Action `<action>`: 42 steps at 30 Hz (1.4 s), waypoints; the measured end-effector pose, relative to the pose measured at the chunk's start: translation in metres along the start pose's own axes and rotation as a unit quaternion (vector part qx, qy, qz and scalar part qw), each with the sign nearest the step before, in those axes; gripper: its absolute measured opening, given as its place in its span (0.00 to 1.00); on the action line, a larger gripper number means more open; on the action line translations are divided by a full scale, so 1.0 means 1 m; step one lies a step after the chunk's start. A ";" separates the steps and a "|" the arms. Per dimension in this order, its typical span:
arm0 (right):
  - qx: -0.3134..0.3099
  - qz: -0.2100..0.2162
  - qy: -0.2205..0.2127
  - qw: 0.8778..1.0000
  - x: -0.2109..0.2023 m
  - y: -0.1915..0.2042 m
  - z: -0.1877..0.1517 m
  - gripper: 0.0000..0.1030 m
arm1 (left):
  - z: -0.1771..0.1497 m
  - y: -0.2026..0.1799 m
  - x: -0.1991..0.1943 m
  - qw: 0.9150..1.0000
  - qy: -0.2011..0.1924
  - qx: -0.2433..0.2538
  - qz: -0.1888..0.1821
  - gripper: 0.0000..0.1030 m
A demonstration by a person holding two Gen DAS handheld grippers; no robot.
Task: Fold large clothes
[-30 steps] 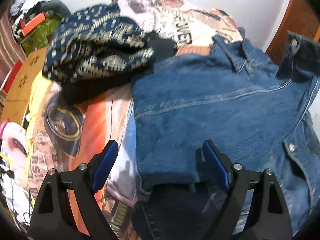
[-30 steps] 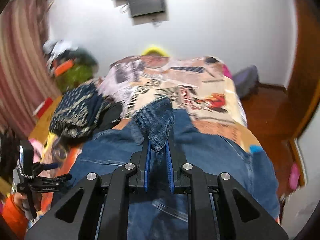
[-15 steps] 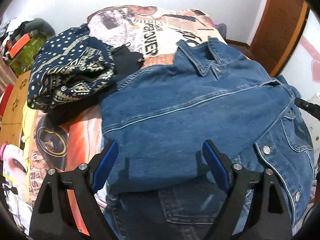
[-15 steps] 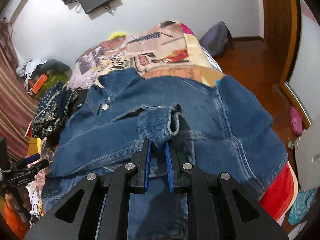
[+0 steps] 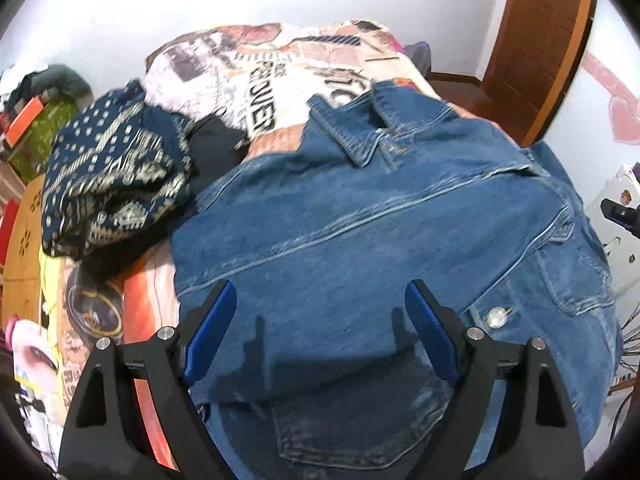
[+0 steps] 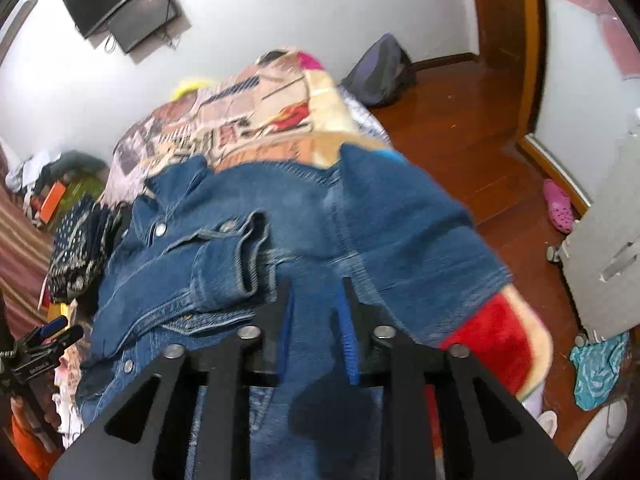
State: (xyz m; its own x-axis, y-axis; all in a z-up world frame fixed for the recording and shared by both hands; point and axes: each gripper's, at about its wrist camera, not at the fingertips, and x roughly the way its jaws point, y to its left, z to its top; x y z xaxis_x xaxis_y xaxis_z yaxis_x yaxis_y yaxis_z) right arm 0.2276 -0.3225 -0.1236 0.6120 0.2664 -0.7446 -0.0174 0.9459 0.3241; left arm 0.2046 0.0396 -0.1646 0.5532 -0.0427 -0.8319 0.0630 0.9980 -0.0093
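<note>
Denim jacket [image 5: 380,232] is spread on the bed [image 5: 256,76], its sleeve cuff [image 6: 236,256] laid across the front. The right gripper [image 6: 316,320] has its fingers opening, nothing between them; the cuff should be left flat as they are drawn clear. The left gripper [image 5: 320,320] is spread wide, empty. A second ago, the cuff was pinched and held aloft by the right fingers.
</note>
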 end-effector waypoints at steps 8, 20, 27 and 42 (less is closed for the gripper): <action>0.062 -0.022 -0.052 0.997 -0.030 -0.043 0.010 0.56 | 0.028 -0.036 -0.009 0.999 -0.029 0.025 -0.021 0.83; 0.218 0.030 0.035 0.975 0.026 -0.118 -0.008 0.56 | 0.040 -0.076 0.007 0.998 -0.017 0.055 -0.035 0.83; 0.257 0.065 0.056 0.963 0.056 -0.136 -0.006 0.56 | 0.039 -0.072 0.016 0.999 -0.005 0.040 -0.034 0.83; 0.255 -0.038 0.039 0.965 0.086 -0.142 0.019 0.24 | 0.034 -0.046 0.022 1.000 0.003 -0.001 -0.029 0.83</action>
State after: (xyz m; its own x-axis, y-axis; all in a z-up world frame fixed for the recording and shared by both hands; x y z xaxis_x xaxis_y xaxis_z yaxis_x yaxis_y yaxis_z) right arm 0.2980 -0.4374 -0.2225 0.5347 0.2309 -0.8129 0.4292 0.7545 0.4966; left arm 0.2424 -0.0093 -0.1634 0.5430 -0.1002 -0.8337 0.0925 0.9940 -0.0592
